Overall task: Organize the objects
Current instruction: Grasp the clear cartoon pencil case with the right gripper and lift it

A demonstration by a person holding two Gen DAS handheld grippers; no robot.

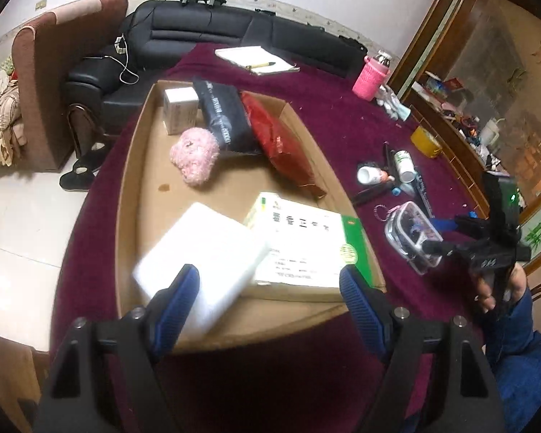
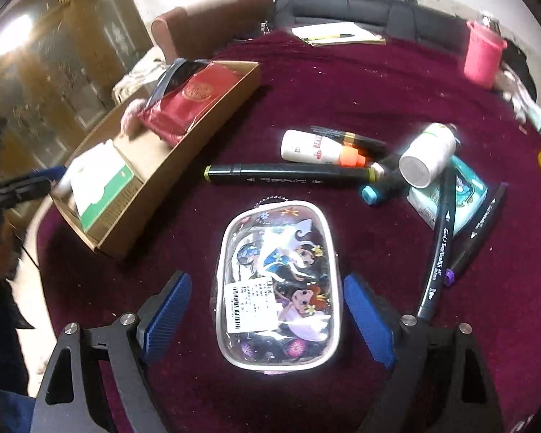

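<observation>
Cardboard tray (image 1: 137, 166): contents blurred at its near end, where a white box (image 1: 202, 252) is smeared; only its side wall is seen from the right wrist. Cartoon pouch (image 2: 277, 285) lies on the maroon cloth (image 2: 324, 86), between the spread, untouching fingers of the right gripper (image 2: 267, 310). Left gripper (image 1: 270, 288): fingers spread, nothing pinched.

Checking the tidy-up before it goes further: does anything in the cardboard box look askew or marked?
Yes. In the cardboard box, the white box lies tilted with its corner overlapping the green-and-white medicine box. The red pouch leans slanted against the black pouch. A small brown stain marks the box floor.
</observation>
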